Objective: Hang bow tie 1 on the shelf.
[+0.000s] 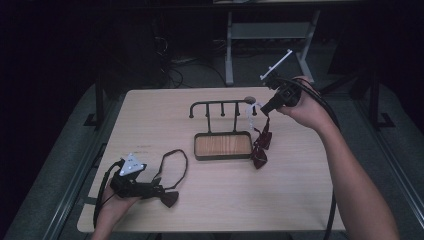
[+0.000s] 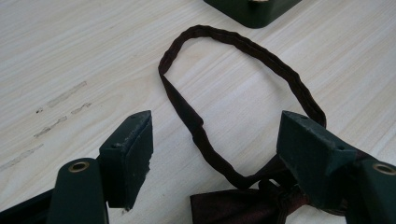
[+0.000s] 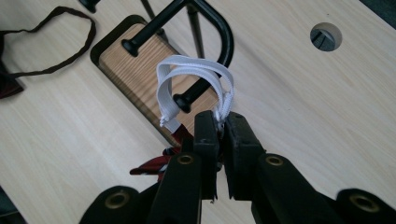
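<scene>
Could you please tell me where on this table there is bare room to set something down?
The table is bare along its left side behind the dark bow tie, and across the near right between the rack and the front edge. It is crowded at the rack's right end, where the right gripper holds a white strap with a red bow tie hanging.
</scene>
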### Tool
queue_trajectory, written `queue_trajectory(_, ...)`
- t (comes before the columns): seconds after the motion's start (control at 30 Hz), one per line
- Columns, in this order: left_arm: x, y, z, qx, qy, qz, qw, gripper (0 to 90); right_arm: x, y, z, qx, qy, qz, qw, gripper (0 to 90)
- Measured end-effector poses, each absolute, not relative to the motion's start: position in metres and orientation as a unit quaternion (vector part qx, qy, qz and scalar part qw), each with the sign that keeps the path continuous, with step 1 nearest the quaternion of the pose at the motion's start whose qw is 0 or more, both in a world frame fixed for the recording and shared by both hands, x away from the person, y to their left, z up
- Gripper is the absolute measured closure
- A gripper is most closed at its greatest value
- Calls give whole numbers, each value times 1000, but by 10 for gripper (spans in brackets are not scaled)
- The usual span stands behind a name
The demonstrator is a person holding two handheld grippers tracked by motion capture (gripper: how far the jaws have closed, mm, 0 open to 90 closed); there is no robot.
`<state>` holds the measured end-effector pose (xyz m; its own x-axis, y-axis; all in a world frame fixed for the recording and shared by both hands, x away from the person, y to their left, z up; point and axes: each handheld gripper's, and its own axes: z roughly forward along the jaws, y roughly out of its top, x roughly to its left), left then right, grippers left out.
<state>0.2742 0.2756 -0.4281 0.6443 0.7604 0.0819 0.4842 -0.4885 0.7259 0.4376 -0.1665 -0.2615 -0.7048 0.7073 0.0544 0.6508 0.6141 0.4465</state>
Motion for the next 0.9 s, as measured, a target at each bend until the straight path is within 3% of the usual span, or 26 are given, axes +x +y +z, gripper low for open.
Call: queue_trajectory(0.9, 274, 275, -429, 839, 374, 198, 343, 276, 443, -178, -281, 388, 888, 240, 52, 791)
